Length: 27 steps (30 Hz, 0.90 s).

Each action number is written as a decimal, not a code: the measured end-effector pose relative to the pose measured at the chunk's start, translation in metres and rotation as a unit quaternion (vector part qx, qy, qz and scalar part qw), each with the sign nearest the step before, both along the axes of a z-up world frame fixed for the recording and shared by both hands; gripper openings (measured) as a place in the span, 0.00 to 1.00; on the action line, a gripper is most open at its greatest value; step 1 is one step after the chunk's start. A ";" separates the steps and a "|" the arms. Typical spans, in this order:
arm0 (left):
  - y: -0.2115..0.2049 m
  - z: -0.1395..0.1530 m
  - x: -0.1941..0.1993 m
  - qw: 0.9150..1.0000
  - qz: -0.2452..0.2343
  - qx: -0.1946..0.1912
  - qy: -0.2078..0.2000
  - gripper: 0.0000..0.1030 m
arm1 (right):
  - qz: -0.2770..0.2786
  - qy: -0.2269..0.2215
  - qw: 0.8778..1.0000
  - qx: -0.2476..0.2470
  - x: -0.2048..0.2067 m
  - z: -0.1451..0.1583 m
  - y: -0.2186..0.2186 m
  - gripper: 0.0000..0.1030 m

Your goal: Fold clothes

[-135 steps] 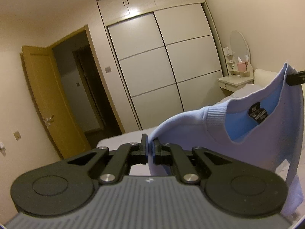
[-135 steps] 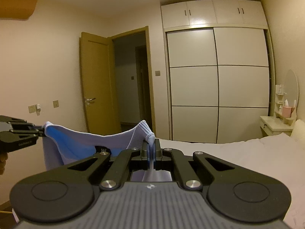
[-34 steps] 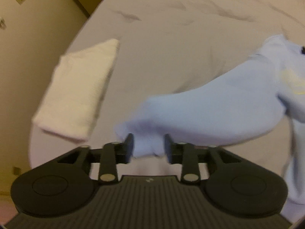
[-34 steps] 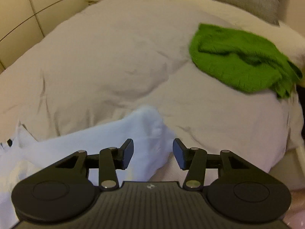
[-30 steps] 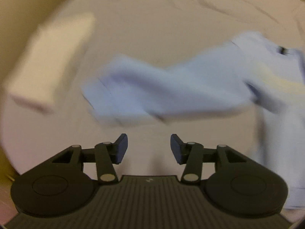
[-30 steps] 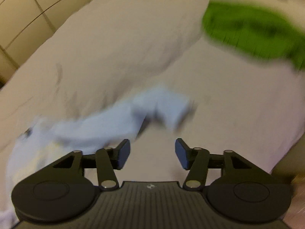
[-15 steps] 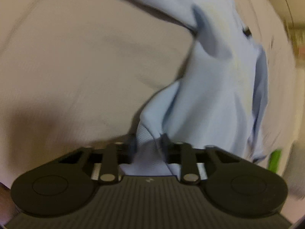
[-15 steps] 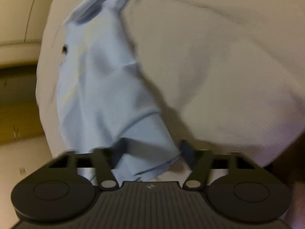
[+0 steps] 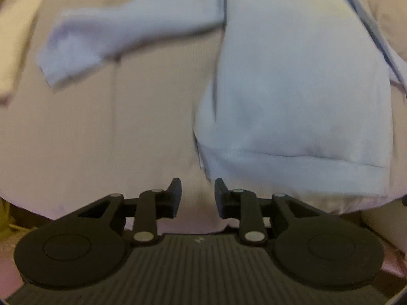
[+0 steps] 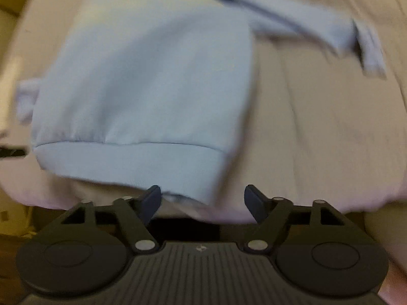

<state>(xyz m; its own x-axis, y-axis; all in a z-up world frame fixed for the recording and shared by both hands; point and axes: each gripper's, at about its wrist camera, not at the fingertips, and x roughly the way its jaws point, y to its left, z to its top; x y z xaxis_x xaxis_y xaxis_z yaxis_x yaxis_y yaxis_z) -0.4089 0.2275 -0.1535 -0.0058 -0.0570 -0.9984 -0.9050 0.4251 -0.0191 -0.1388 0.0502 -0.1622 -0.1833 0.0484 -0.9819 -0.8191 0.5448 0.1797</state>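
A light blue sweatshirt lies flat on the white bed, its ribbed hem toward me and one sleeve stretched out to the left. In the right wrist view the sweatshirt has its other sleeve stretched to the right. My left gripper is open and empty just short of the hem's left corner. My right gripper is open and empty at the hem's right corner.
A folded white cloth lies at the far left of the bed. The near edge of the bed runs just ahead of both grippers. The tip of the left gripper shows at the left edge of the right wrist view.
Both grippers held the hem corners half a second ago; now both jaws are open and clear of the cloth. The sweatshirt now lies flat with its sleeves spread.
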 end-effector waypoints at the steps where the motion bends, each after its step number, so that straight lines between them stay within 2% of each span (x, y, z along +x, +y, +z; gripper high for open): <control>1: -0.001 -0.006 -0.006 1.000 0.006 -0.001 -0.007 0.22 | -0.032 0.006 0.999 -0.004 0.008 -0.013 -0.010 0.66; 3: 0.000 -0.017 -0.020 0.999 0.024 0.001 -0.023 0.24 | -0.101 0.030 0.994 0.018 0.026 -0.034 -0.029 0.66; 6: 0.011 -0.031 -0.030 0.997 0.060 0.006 -0.038 0.25 | -0.192 0.058 0.979 0.039 0.047 -0.062 -0.054 0.66; 10: 0.027 -0.034 -0.017 0.995 0.068 0.026 -0.071 0.36 | -0.215 0.032 0.974 0.065 0.056 -0.065 -0.063 0.66; 11: 0.029 -0.036 -0.013 0.994 0.067 0.035 -0.079 0.40 | -0.211 0.024 0.974 0.079 0.057 -0.066 -0.062 0.66; 13: 0.041 -0.054 0.001 0.994 0.067 0.037 -0.081 0.40 | -0.206 0.016 0.974 0.089 0.061 -0.072 -0.059 0.66; 15: 0.047 -0.057 0.011 0.994 0.065 0.029 -0.078 0.33 | -0.198 0.016 0.978 0.056 0.062 -0.086 -0.048 0.65; 17: 0.055 -0.048 0.021 0.993 0.056 0.039 -0.093 0.32 | -0.181 0.001 0.983 0.037 0.064 -0.089 -0.035 0.64; 20: 0.078 -0.020 0.033 0.989 0.029 0.093 -0.107 0.33 | -0.144 -0.046 0.985 0.085 0.072 -0.064 -0.012 0.62; 22: 0.105 -0.011 0.043 0.986 0.015 0.127 -0.109 0.33 | -0.109 -0.093 0.983 0.118 0.081 -0.045 0.008 0.62; 25: 0.153 -0.014 0.066 0.981 -0.003 0.156 -0.115 0.33 | -0.040 -0.158 0.972 0.170 0.097 -0.025 0.048 0.62; 27: 0.182 -0.016 0.086 0.977 -0.020 0.172 -0.121 0.34 | -0.001 -0.181 0.964 0.193 0.102 -0.023 0.079 0.62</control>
